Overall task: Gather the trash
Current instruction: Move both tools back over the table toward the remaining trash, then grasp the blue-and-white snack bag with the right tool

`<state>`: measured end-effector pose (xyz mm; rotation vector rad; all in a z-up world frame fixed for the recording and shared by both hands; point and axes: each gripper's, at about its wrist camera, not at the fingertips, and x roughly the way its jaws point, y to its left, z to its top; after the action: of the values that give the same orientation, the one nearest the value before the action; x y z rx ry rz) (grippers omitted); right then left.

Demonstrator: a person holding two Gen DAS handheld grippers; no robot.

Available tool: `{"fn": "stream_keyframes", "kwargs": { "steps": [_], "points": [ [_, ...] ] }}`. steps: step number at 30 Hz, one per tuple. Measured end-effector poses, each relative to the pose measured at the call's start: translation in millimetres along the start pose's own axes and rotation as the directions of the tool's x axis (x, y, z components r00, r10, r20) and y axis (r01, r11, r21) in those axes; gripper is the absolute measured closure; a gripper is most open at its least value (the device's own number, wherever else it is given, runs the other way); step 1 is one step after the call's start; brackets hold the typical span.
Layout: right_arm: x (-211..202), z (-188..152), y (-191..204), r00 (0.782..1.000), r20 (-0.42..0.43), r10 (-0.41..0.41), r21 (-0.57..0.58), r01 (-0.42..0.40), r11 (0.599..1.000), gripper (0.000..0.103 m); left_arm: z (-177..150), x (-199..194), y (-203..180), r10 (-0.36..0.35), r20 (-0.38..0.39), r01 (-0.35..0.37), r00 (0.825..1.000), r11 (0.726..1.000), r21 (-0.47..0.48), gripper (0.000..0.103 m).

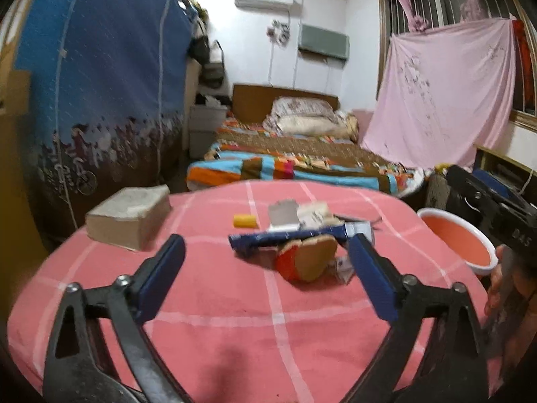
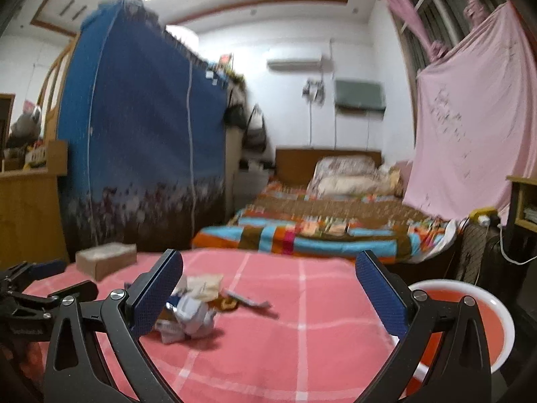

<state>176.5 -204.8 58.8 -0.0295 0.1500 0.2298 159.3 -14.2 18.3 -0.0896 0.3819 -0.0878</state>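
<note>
A small heap of trash lies on the table's pink checked cloth (image 1: 235,342): a blue wrapper (image 1: 285,239), a red-and-brown round piece (image 1: 310,258), grey and white papers (image 1: 295,216) and a yellow bit (image 1: 245,221). My left gripper (image 1: 266,247) is open just short of the heap, with its right finger beside the wrapper's end and nothing held. My right gripper (image 2: 268,262) stands wide open and empty; the heap, with crumpled white-blue paper (image 2: 194,314), lies low by its left finger. The left gripper (image 2: 63,277) shows at that view's left edge.
A pink basin with a white rim (image 1: 459,241) (image 2: 470,315) sits just off the table's right edge. A cardboard box (image 1: 129,215) (image 2: 105,258) rests on the far left corner. A person's hand (image 1: 500,285) shows at right. Beyond the table are a bed (image 1: 302,158) and a blue wardrobe cover (image 1: 100,84).
</note>
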Motion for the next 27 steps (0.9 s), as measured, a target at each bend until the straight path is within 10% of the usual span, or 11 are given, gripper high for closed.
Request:
{"fn": "stream_keyframes", "kwargs": {
  "steps": [6,12,27],
  "points": [
    [34,-9,7,0.978,-0.185,0.094,0.007,-0.094,0.996,0.024,-3,21,0,-0.082,-0.114,0.079,0.990,0.996,-0.028,0.053],
    [72,-20,17,0.897,-0.368,0.244,0.096,-0.225,0.970,0.043,-2,40,3,-0.163,-0.194,0.150,0.967,0.985,-0.083,0.076],
    [96,-31,30,0.804,-0.465,0.369,0.184,-0.320,0.929,0.077,0,55,-3,-0.215,-0.263,0.197,0.941,0.976,-0.092,0.103]
  ]
}}
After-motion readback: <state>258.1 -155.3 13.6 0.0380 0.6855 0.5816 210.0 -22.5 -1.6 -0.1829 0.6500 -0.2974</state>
